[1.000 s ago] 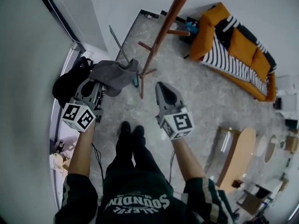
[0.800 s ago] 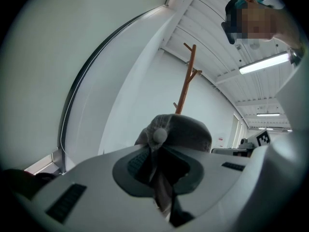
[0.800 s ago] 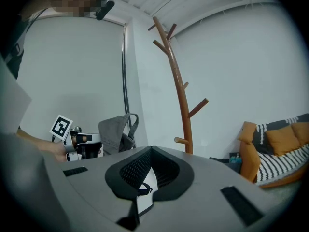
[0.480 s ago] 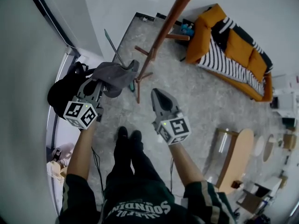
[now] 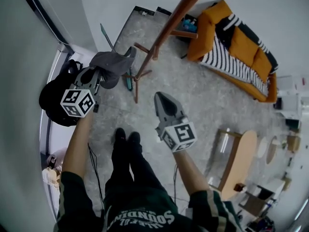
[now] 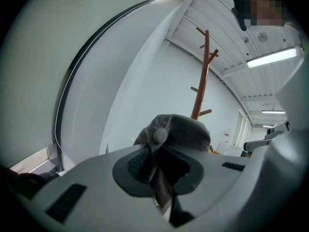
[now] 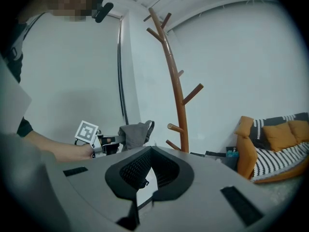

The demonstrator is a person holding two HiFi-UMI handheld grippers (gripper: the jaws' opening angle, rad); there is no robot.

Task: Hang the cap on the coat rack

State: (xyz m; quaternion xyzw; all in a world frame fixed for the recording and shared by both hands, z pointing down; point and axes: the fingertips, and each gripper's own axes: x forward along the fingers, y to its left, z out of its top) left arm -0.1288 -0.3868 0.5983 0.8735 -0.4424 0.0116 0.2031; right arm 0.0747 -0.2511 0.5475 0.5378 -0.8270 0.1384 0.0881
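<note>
Floor (image 5: 203, 100): grey stone.
Sofa (image 5: 236, 47): orange, striped blanket, by far wall.
Bag (image 5: 48, 93): black, on floor nr left wall.

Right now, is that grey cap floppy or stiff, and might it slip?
Probably floppy: the cap sags in soft folds beyond the left gripper. Likely light, since a pinch on one edge carries it. Slipping seems unlikely; cloth sits between ribbed pads.

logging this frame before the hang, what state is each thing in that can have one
cap: clamped in the left gripper, off the rack, not yet hung
left gripper: shut on the cap
right gripper: jaws together, empty
coat rack: upright, visible pegs bare
</note>
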